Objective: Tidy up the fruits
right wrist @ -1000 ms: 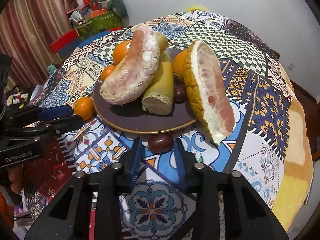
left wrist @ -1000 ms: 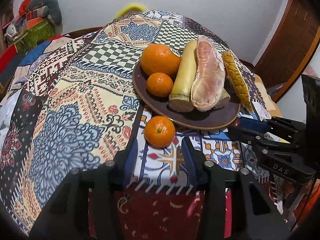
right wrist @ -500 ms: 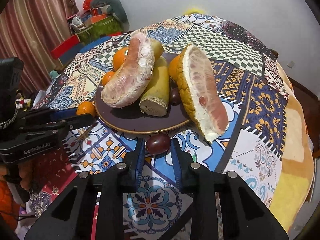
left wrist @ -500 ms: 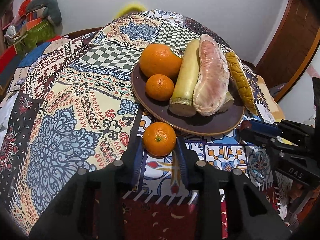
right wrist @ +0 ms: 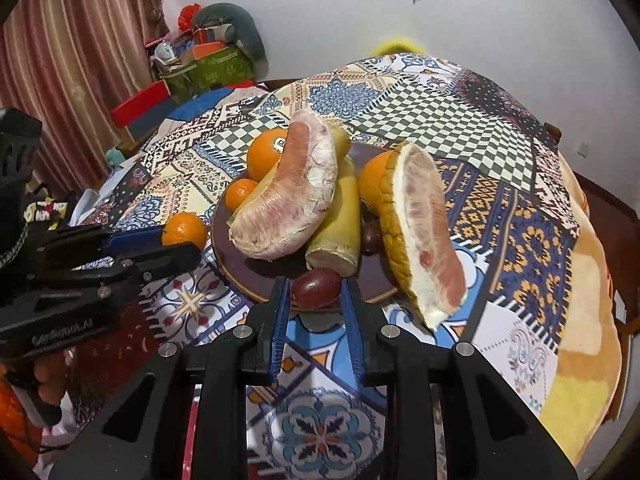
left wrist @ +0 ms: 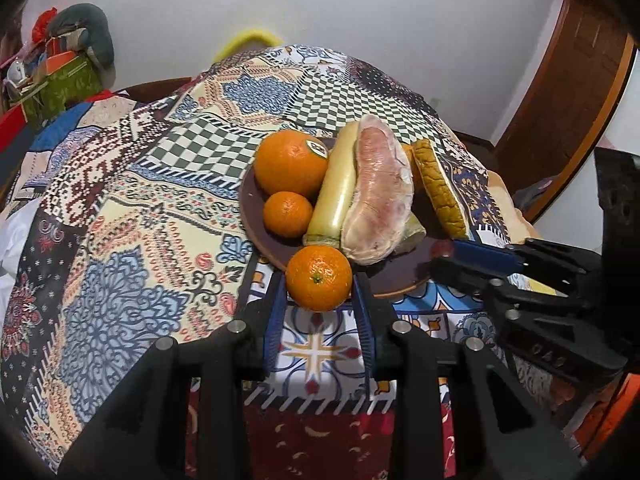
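A brown plate (left wrist: 256, 236) on the patterned tablecloth holds a large orange (left wrist: 290, 164), a small orange (left wrist: 287, 214), a pale yellow stalk (left wrist: 336, 196) and a peeled pomelo piece (left wrist: 380, 200). My left gripper (left wrist: 319, 280) is shut on a mandarin (left wrist: 319, 278), held at the plate's near rim. My right gripper (right wrist: 316, 288) is shut on a dark red plum (right wrist: 316, 289) at the plate's front rim (right wrist: 256, 292). A pomelo wedge with rind (right wrist: 424, 232) leans off the plate's right side. The left gripper with the mandarin also shows in the right wrist view (right wrist: 182, 240).
The patchwork cloth (left wrist: 120, 220) covers the whole round table. A cluttered box with bags (right wrist: 212, 60) stands behind at the left by a curtain. A wooden door (left wrist: 568, 88) is at the right. The right gripper's body (left wrist: 540, 300) sits close beside the plate.
Both grippers moved forward and closed: the left onto the mandarin, the right onto the plum. Both fruits now sit raised at the plate's rim.
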`<state>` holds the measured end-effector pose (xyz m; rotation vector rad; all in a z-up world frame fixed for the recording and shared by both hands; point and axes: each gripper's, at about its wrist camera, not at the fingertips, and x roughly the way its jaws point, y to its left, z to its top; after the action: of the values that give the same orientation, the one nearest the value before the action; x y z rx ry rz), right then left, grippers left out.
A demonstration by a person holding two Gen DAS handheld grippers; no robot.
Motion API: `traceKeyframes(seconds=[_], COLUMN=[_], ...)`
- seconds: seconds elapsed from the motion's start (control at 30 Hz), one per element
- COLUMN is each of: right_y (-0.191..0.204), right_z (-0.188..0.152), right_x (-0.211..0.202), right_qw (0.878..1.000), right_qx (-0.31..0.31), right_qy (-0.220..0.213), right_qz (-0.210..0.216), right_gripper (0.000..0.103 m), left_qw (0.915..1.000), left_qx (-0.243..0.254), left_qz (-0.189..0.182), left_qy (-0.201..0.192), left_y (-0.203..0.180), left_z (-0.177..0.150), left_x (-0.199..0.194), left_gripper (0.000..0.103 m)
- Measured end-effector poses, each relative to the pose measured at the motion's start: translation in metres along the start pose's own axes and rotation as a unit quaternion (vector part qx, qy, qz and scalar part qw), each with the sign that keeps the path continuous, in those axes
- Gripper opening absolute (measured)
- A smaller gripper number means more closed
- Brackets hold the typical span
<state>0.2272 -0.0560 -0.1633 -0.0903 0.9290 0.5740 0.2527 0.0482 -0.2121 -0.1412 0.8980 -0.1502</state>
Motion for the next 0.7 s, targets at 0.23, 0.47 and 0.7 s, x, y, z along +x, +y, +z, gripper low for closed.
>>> traceKeyframes(seconds=[0.23, 0.47, 0.7], right_y=[0.001, -0.009, -0.026], right_z=[0.001, 0.003, 0.013], right_x=[0.008, -0.004, -0.016], right_qw=[1.0, 1.0, 1.0], right_qx=[-0.005, -0.004, 0.011], right_qy=[0.008, 0.001, -0.024], right_qz=[0.003, 0.0, -0.011], right_gripper=[0.025, 0.026, 0.038], left_qw=[0.9999, 0.9999, 0.9998], left_qx=[0.001, 0.006, 0.004], left_qz=[-0.008, -0.007, -0.009], left_qy=[0.013, 0.012, 0.017], left_y=[-0.005, -0.005, -0.003], left_z=[0.0, 0.002, 0.002], left_x=[0.014, 0.019, 0.025], left_gripper=[0.033, 0.033, 0.034])
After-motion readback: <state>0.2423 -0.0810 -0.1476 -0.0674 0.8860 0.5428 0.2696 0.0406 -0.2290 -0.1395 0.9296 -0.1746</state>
